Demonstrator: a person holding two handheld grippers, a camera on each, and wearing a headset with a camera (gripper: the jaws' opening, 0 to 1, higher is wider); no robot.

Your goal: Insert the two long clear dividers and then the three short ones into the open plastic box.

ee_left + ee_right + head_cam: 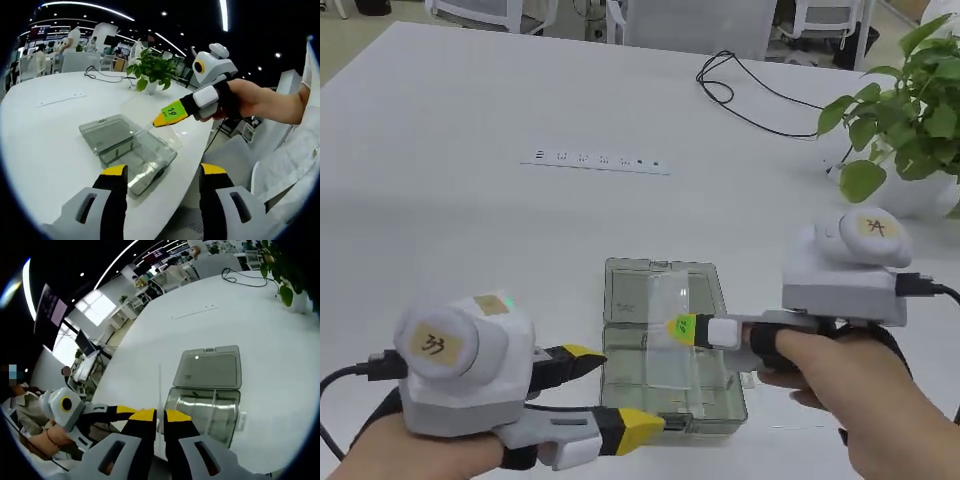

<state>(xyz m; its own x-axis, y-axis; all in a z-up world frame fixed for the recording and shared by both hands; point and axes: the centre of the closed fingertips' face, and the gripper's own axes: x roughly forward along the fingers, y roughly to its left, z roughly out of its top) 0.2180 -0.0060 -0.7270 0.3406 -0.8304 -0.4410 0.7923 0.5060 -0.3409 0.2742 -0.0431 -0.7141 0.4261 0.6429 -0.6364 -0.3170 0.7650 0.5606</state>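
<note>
Right hand-held gripper (159,417) pinches divider (668,298) above box (632,290); left hand-held gripper (164,171) gapes, empty. We judge the thin sheet may tilt, miss its slots, or shove the unbraced box.

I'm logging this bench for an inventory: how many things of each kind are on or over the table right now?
grippers: 2, left gripper and right gripper
plastic box: 1
clear divider, held by the right gripper: 1 (any inside the box are too faint to tell)
power strip: 1
black cable: 1
potted plant: 1
Total: 7
</note>
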